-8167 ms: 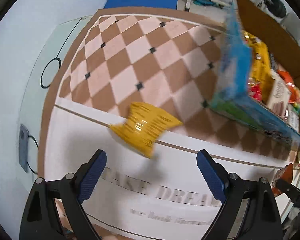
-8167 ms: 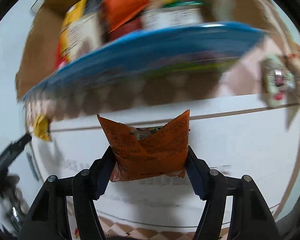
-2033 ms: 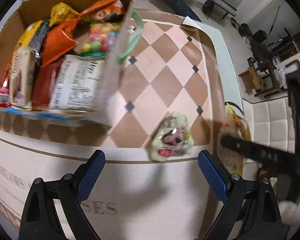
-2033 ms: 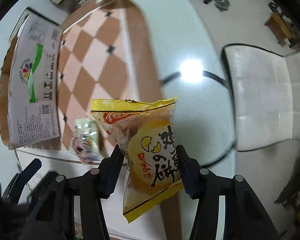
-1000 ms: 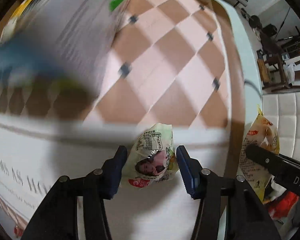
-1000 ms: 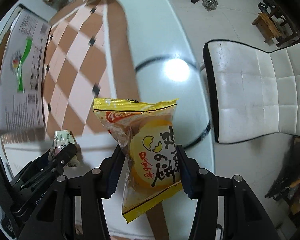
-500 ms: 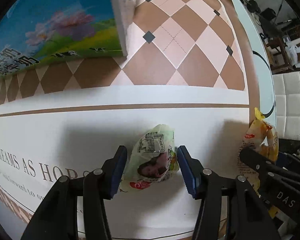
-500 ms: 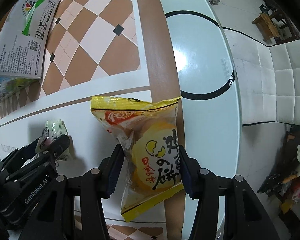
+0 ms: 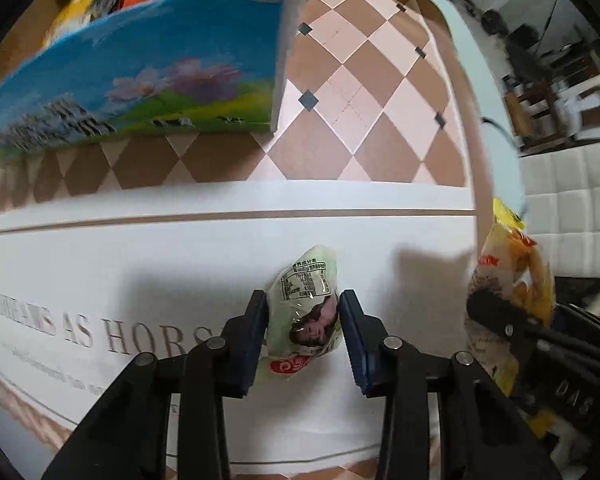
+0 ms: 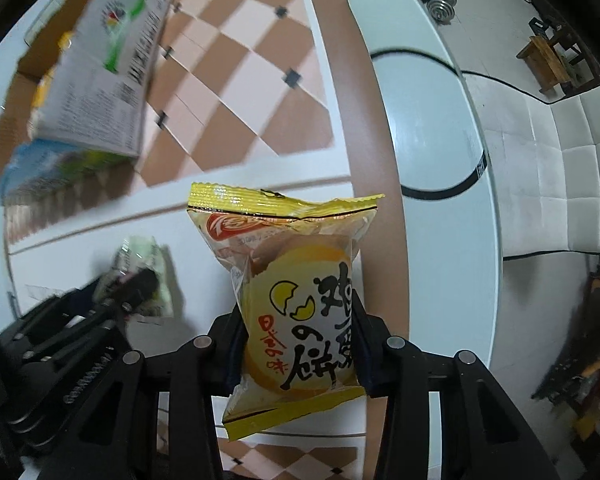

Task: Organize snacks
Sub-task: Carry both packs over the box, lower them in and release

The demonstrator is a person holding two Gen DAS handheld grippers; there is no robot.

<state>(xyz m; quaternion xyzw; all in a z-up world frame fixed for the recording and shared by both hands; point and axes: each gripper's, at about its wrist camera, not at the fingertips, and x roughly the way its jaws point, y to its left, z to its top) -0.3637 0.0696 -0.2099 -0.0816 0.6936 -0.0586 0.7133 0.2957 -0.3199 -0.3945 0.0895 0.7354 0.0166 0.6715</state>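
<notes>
The left gripper [image 9: 303, 322] pointed nearly straight down, its jaws having just closed tight on a green packet [image 9: 306, 316], pinched at its middle so that it hung clear of the cloth [image 9: 180, 256]. The right gripper [image 10: 298, 346] had likewise just tightened its jaws on a yellow packet [image 10: 296, 304], gripped low on the body with the crimped top standing free. Each was held this way, I judge, so that it could be carried over and dropped into the box [image 9: 140, 80], which stood well apart on the checked part of the cloth, already crowded with snacks. There were two grippers, two packets in hand, one to each, and one box; how many snacks lay in it could not be counted. No loose packet showed on the cloth.
</notes>
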